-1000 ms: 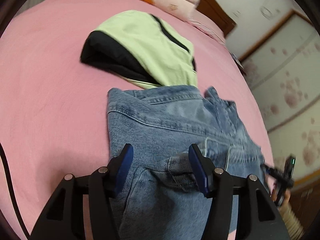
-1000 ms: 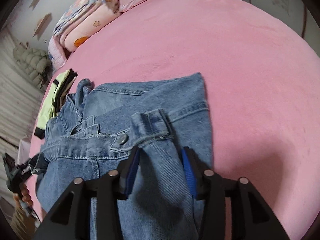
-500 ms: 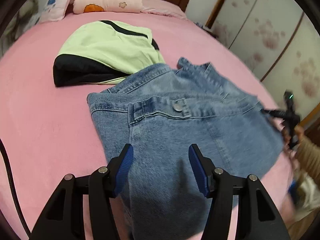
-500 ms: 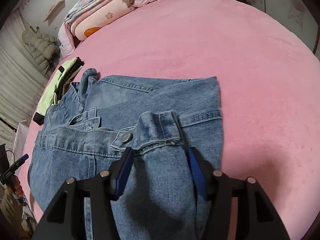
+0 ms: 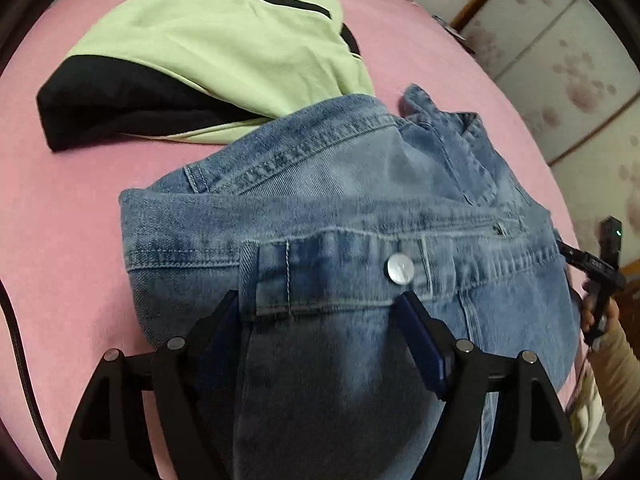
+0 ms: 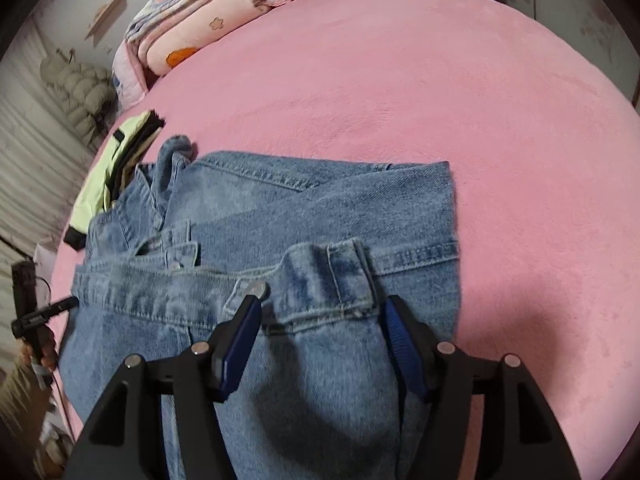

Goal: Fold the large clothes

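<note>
A blue denim jacket [image 5: 360, 208] lies partly folded on the pink bed [image 5: 72, 208]; it also shows in the right wrist view [image 6: 320, 216]. My left gripper [image 5: 320, 312] is open, its blue-padded fingers straddling the hem band near a metal button [image 5: 400, 269]. My right gripper [image 6: 320, 312] is open too, its fingers on either side of the other hem corner and its tab [image 6: 344, 272]. Denim fills the space between both pairs of fingers, and the pads stand apart from it.
A light green and black garment [image 5: 224, 44] lies folded just beyond the jacket, also in the right wrist view [image 6: 116, 160]. Folded quilts and pillows [image 6: 192, 28] are at the bed's head. A wide bare stretch of pink bed [image 6: 440, 92] is on the right. Wardrobe doors [image 5: 568, 72] stand behind.
Both grippers have moved forward with the hem, laying it further over the jacket toward the collar. The right jaws have opened wider than a second ago.
</note>
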### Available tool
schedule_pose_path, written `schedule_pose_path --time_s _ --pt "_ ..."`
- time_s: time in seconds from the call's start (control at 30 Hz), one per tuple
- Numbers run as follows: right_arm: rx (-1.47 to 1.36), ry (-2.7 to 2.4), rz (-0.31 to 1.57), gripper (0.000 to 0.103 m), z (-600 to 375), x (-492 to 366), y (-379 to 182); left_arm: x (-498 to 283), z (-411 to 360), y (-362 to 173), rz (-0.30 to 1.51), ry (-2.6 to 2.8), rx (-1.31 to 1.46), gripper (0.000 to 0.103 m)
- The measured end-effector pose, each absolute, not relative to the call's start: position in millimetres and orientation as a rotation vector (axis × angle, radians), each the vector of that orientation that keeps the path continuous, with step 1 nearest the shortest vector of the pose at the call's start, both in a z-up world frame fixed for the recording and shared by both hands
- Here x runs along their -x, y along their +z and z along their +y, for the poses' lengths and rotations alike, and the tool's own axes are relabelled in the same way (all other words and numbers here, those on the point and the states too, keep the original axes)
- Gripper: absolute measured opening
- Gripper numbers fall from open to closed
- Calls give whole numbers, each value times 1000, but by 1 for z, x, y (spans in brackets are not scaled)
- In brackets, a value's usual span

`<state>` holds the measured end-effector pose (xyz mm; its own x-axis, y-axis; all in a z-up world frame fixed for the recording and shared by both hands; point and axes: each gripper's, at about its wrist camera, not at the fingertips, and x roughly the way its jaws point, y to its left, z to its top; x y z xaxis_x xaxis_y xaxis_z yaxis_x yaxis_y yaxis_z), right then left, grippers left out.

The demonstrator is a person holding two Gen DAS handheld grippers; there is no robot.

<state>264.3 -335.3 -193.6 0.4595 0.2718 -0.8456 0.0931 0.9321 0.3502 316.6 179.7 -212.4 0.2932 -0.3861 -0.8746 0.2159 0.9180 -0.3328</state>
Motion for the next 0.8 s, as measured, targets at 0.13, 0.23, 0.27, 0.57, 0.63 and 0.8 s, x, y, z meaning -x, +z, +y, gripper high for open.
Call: schedule_pose_path --time_s 0.13,0.23,0.27,0.57,0.63,0.8 --pt "-303 90 1088 46 -328 -262 -191 -302 166 -196 1144 -295 93 45" --pt "-231 93 1058 32 -319 -253 -183 -283 151 -182 1069 -224 -14 33" --pt "-198 84 1044 30 -315 -250 -180 -275 144 -176 1036 -202 -62 28" --pt "-126 14 805 26 -304 -230 -107 -261 126 -111 820 -66 -90 17" --pt "-149 4 738 26 -308 -238 -84 -270 128 -103 796 -43 -66 17" --pt "-144 -6 698 26 -302 -273 -66 -306 131 -99 775 29 -21 17"
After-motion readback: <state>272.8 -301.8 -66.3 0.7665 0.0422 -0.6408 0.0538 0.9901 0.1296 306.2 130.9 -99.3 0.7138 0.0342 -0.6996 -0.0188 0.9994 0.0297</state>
